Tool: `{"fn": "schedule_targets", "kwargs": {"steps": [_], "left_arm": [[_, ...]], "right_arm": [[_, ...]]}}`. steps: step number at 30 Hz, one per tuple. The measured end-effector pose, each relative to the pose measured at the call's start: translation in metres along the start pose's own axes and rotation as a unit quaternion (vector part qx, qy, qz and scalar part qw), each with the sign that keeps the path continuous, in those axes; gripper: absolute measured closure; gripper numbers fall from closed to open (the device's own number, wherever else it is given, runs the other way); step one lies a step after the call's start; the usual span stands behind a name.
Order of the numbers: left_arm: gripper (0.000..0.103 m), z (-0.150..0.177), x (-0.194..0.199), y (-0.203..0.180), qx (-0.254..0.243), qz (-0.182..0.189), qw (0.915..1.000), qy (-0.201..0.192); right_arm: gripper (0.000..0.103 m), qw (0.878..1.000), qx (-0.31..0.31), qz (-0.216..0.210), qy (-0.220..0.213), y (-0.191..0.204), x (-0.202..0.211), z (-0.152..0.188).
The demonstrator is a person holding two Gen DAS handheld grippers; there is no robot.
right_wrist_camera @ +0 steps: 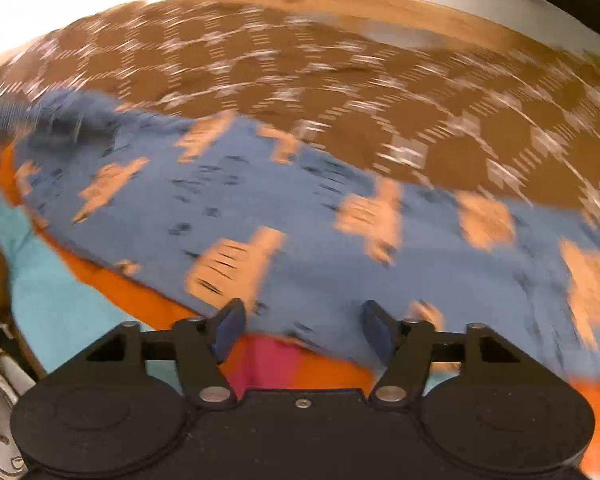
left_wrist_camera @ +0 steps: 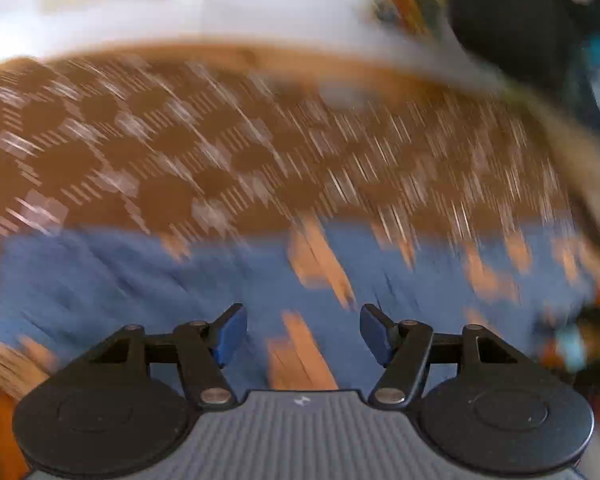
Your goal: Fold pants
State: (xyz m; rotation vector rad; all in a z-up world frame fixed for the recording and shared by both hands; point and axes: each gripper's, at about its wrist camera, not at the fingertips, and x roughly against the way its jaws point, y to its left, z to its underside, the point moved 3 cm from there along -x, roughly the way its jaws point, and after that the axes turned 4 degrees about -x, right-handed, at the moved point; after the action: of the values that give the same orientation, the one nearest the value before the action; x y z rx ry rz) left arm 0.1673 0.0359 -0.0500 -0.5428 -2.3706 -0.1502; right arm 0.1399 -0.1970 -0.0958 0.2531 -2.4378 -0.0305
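The pants (right_wrist_camera: 308, 224) are blue cloth with orange patches, lying spread on a brown patterned cover (right_wrist_camera: 340, 92). They also show in the left wrist view (left_wrist_camera: 120, 288). My left gripper (left_wrist_camera: 303, 334) is open and empty just above the blue cloth. My right gripper (right_wrist_camera: 303, 330) is open and empty over the near edge of the pants, where orange and pink cloth (right_wrist_camera: 268, 360) shows underneath. Both views are blurred by motion.
A white edge (left_wrist_camera: 220, 20) borders the brown cover (left_wrist_camera: 220, 140) at the back. A dark round object (left_wrist_camera: 512, 20) sits at the far right of the left wrist view. Turquoise cloth (right_wrist_camera: 56, 300) lies at the left of the right wrist view.
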Motion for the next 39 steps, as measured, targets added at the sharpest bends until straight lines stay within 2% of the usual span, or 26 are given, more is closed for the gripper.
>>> {"fn": "schedule_targets", "kwargs": {"steps": [2, 4, 5, 6, 9, 11, 12, 13, 15, 20, 23, 26, 29, 32, 33, 34, 36, 37, 39], "left_arm": [[0.035, 0.019, -0.019, -0.014, -0.049, -0.017, 0.9970, 0.058], [0.031, 0.030, -0.018, -0.023, -0.100, -0.041, 0.9930, 0.048], [0.028, 0.028, -0.017, -0.025, -0.107, -0.050, 0.9916, 0.051], [0.024, 0.025, -0.017, -0.027, -0.107, -0.060, 0.9910, 0.053], [0.022, 0.015, -0.009, -0.027, -0.090, -0.073, 0.9925, 0.039], [0.020, 0.006, -0.004, -0.032, -0.091, -0.075, 0.9928, 0.022], [0.015, 0.000, -0.004, -0.036, -0.098, -0.074, 0.9924, 0.011], [0.010, -0.004, -0.003, -0.043, -0.105, -0.069, 0.9920, -0.002], [0.008, -0.019, -0.007, -0.062, -0.124, -0.044, 0.9911, -0.023], [0.008, -0.066, -0.050, -0.130, -0.170, 0.039, 0.9838, -0.040], [0.008, -0.097, -0.088, -0.176, -0.195, 0.106, 0.9740, -0.046], [0.008, -0.123, -0.128, -0.216, -0.224, 0.137, 0.9640, -0.045], [0.008, -0.142, -0.160, -0.247, -0.238, 0.155, 0.9584, -0.035], [0.008, -0.148, -0.184, -0.269, -0.236, 0.161, 0.9582, -0.018], [0.008, -0.148, -0.190, -0.276, -0.240, 0.162, 0.9572, -0.015], [0.008, -0.145, -0.196, -0.284, -0.251, 0.155, 0.9554, -0.017], [0.005, -0.140, -0.205, -0.295, -0.277, 0.119, 0.9535, -0.018], [0.002, -0.138, -0.209, -0.300, -0.281, 0.105, 0.9539, -0.019], [0.001, -0.140, -0.209, -0.301, -0.265, 0.100, 0.9589, -0.015]], "right_arm": [[0.031, 1.000, -0.009, 0.009, -0.008, -0.010, 0.007, 0.010], [0.032, 0.999, -0.006, 0.028, -0.017, -0.019, 0.015, 0.016], [0.031, 0.999, -0.007, 0.037, -0.023, -0.025, 0.020, 0.018], [0.031, 0.998, -0.013, 0.044, -0.030, -0.031, 0.024, 0.019], [0.025, 0.994, -0.053, 0.070, -0.062, -0.063, 0.042, 0.021], [0.024, 0.988, -0.091, 0.097, -0.081, -0.086, 0.057, 0.024], [0.024, 0.984, -0.117, 0.107, -0.087, -0.099, 0.064, 0.027], [0.024, 0.979, -0.142, 0.115, -0.089, -0.111, 0.068, 0.030], [0.025, 0.971, -0.181, 0.127, -0.085, -0.134, 0.071, 0.036], [0.034, 0.961, -0.224, 0.134, -0.093, -0.164, 0.072, 0.039], [0.034, 0.958, -0.233, 0.135, -0.101, -0.170, 0.068, 0.037], [0.036, 0.948, -0.265, 0.130, -0.117, -0.175, 0.069, 0.041], [0.046, 0.943, -0.273, 0.141, -0.128, -0.180, 0.071, 0.042], [0.059, 0.938, -0.281, 0.157, -0.131, -0.184, 0.071, 0.045], [0.060, 0.935, -0.290, 0.157, -0.134, -0.187, 0.071, 0.045], [0.062, 0.932, -0.298, 0.155, -0.137, -0.189, 0.071, 0.046], [0.062, 0.930, -0.307, 0.151, -0.137, -0.193, 0.069, 0.045], [0.062, 0.929, -0.309, 0.148, -0.136, -0.194, 0.068, 0.044], [0.062, 0.926, -0.325, 0.134, -0.137, -0.199, 0.064, 0.044]]}}
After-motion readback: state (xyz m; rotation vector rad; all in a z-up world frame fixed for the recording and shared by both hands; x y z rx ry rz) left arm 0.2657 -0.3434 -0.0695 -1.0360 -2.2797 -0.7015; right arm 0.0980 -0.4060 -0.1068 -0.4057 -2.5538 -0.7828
